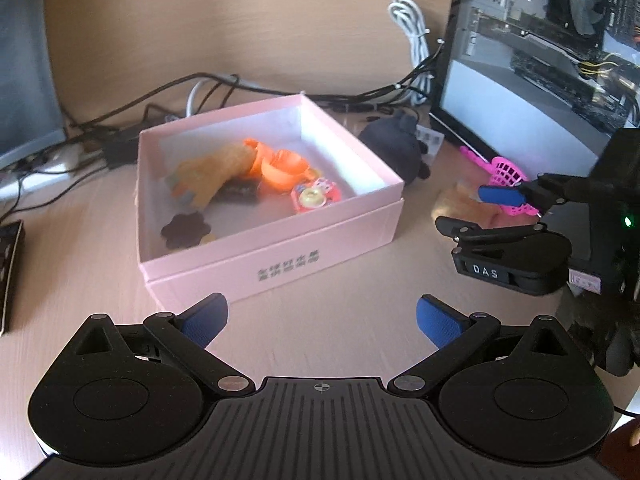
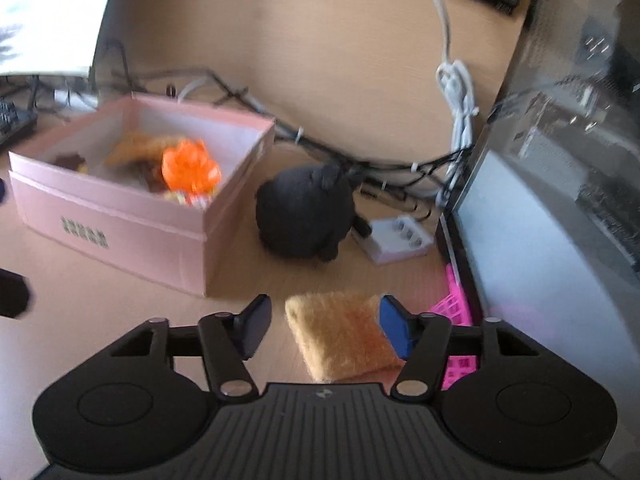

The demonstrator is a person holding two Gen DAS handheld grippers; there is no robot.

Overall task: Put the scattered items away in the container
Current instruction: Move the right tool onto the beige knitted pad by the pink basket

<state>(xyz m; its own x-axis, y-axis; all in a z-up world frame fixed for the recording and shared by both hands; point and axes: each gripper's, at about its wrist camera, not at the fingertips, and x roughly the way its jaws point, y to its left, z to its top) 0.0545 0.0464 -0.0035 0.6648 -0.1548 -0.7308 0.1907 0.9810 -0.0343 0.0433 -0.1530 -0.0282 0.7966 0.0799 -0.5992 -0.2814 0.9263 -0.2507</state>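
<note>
An open pink box (image 1: 280,240) (image 2: 120,220) stands on the desk and holds an orange plastic toy (image 1: 276,166), a tan fuzzy piece (image 1: 212,172), a dark flower shape (image 1: 184,230) and a pink-yellow toy (image 1: 314,196). My left gripper (image 1: 320,320) hangs wide open just in front of the box with nothing between its fingers. My right gripper (image 2: 324,328) (image 1: 480,212) straddles a tan fuzzy pad (image 2: 340,336) lying on the desk. Its right pad touches the pad's edge and the left one stands apart. A black plush (image 2: 304,212) and a pink net toy (image 2: 456,304) lie nearby.
A glass-sided computer case (image 1: 540,60) walls off the right. Black and white cables (image 1: 412,36) run along the back wall. A small white box (image 2: 396,236) sits beside the plush. A monitor (image 1: 24,80) and a dark flat object (image 1: 10,272) are at the left.
</note>
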